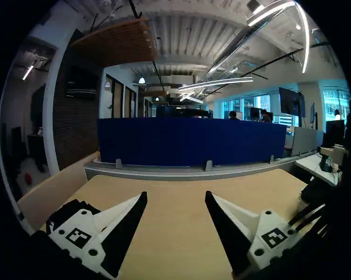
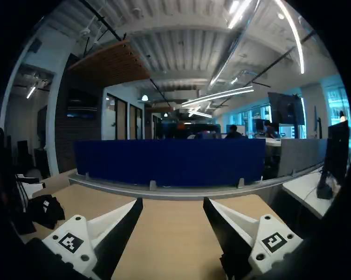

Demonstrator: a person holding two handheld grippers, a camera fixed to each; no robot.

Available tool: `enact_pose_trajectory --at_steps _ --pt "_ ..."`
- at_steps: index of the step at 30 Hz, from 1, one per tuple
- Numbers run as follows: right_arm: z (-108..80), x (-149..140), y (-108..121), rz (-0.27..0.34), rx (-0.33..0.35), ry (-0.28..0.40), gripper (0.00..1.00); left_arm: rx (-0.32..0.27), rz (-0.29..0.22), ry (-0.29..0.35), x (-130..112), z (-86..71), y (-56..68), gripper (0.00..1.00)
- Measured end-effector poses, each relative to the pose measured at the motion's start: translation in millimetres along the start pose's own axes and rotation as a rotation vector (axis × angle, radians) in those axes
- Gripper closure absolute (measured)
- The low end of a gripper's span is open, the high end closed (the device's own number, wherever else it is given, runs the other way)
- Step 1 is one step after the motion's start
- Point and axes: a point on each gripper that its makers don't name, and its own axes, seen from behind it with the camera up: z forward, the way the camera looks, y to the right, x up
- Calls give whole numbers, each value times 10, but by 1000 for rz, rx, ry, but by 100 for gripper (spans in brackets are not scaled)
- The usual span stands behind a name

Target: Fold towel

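In the left gripper view, my left gripper (image 1: 175, 193) is open, its two black-and-white fingers spread wide over a bare light wooden tabletop (image 1: 175, 224) with nothing between them. In the right gripper view, my right gripper (image 2: 173, 199) is open too, held above the same kind of wooden tabletop (image 2: 173, 242), and its gap holds nothing. Both grippers point level toward the table's far edge.
A blue partition (image 1: 189, 140) on a grey rail closes off the table's far side. A neighbouring desk with a monitor (image 2: 336, 158) stands to the right. A dark object with a white tag (image 2: 44, 209) sits at the table's left. People sit at desks behind the partition.
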Motion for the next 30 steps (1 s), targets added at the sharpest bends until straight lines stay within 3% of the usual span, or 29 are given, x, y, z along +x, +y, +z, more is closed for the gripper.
enact_pose_trajectory --at_steps 9,23,30 --pt "75 -29 -209 -33 21 -22 0 22 19 46 -189 80 -116 8" --pt "209 -345 -293 -65 2 -29 0 61 40 102 -837 174 -411 8" --pt "241 -583 -387 -82 -4 -45 0 53 38 120 -1176 235 -529 8"
